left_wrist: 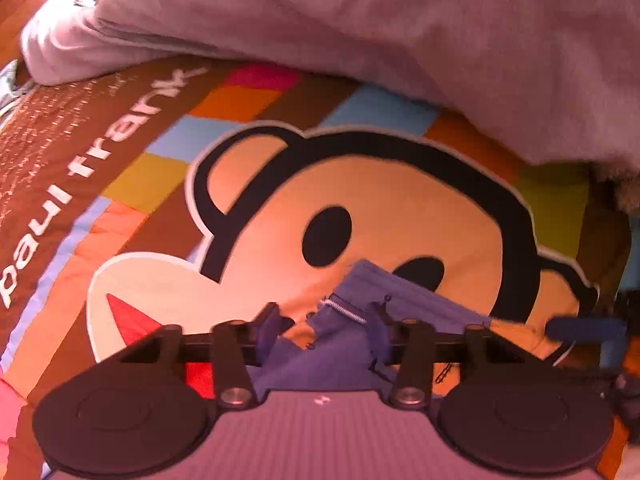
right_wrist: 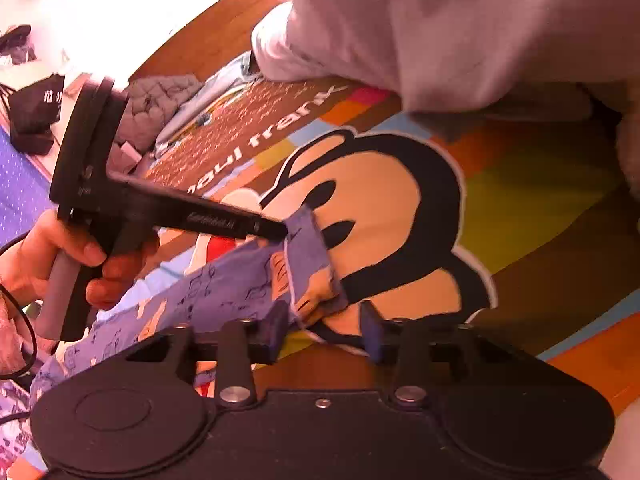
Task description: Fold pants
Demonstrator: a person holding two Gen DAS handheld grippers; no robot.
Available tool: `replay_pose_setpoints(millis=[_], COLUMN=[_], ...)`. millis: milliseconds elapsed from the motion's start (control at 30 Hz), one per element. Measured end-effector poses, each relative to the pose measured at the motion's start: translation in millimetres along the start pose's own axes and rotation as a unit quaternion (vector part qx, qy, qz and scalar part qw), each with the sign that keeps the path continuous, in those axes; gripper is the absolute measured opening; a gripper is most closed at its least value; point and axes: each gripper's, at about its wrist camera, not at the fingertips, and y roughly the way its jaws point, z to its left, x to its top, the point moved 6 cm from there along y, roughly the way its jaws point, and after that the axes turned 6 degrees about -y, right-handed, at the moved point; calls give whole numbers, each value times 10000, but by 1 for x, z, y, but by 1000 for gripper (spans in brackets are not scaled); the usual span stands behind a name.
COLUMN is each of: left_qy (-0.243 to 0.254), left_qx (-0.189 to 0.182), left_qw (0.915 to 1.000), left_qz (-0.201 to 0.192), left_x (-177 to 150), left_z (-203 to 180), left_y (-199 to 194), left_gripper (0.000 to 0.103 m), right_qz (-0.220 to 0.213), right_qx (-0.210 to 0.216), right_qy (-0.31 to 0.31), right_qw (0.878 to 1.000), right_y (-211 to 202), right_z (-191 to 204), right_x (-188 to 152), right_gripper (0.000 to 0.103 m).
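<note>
left wrist view: the left gripper (left_wrist: 326, 320) stands spread around the blue pants (left_wrist: 360, 312), pads off the cloth. the right gripper (right_wrist: 324, 330) also gapes beside the waistband, probably letting the fold settle on the monkey blanket (right_wrist: 520, 200).

The blue pants (right_wrist: 224, 284) run off the lower left edge of the right wrist view, so their full length cannot be seen, and in the left wrist view most of them lie hidden under the left gripper (left_wrist: 326, 320), whose body fills the bottom of that picture. The pale blanket (left_wrist: 360, 20) covers the far part of the monkey mat (left_wrist: 380, 208) and is cut off at the top and right edges in both views. The small things on the floor (right_wrist: 36, 116) at the far left of the right wrist view are too small and blurred to tell, and the hand (right_wrist: 52, 256) there is cut by the edge.
</note>
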Motion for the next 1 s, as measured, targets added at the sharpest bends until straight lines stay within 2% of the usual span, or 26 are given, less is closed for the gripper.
replay_pose_setpoints(millis=[100,133,200,333,367,400,533,600,733,767,833,867,900,933,967,1000], left_qy=[47,20,-42,378,431,453,434,349,30,-34,-184,-256,-351,-429,-491,-542], left_qx=[-17,-69,-205,-29,17,76,302,342,348,397,472,467,437,428,440,472], left_qw=[9999,9998,9993,9988,9986,9985,9983,9987,9992,9989,9981,9979,9976,9971,9963,9951], left_qz=[145,181,296,307,302,289,244,174,-184,-254,-352,-376,-403,-449,-544,-679], left_x=[0,1,3,1,0,0,-1,1,9,9,6,4,1,-2,-4,-7], left_z=[-2,-3,-5,-17,-20,-22,-27,-27,-24,-24,-24,-24,-23,-20,-18,-15], left_y=[11,12,13,10,10,10,5,-1,-16,-16,-11,-10,-10,-13,-19,-28], left_gripper=[51,48,32,23,20,18,11,10,10,10,13,24,43,50,58,61], right_qz=[133,173,258,329,346,380,493,360,-175,-226,-106,79,277,400,340,287], right_qx=[108,182,401,702,730,744,712,548,182,63,-189,-184,-74,39,25,-16], right_qy=[403,530,757,1184,1233,1258,1140,898,227,144,183,347,473,617,684,635], right_qw=[9990,9983,9960,9899,9891,9885,9897,9938,9994,9996,9996,9992,9985,9973,9971,9976], right_y=[9,11,17,22,23,24,30,26,6,4,7,12,18,21,19,18], right_z=[-12,-15,-19,-26,-26,-25,-17,-12,2,2,-5,-11,-14,-17,-19,-18], right_x=[2,3,3,3,3,3,3,4,9,9,6,4,3,3,4,4], right_gripper=[48,49,49,49,47,38,17,13,9,3,0,0,4,6,7,12])
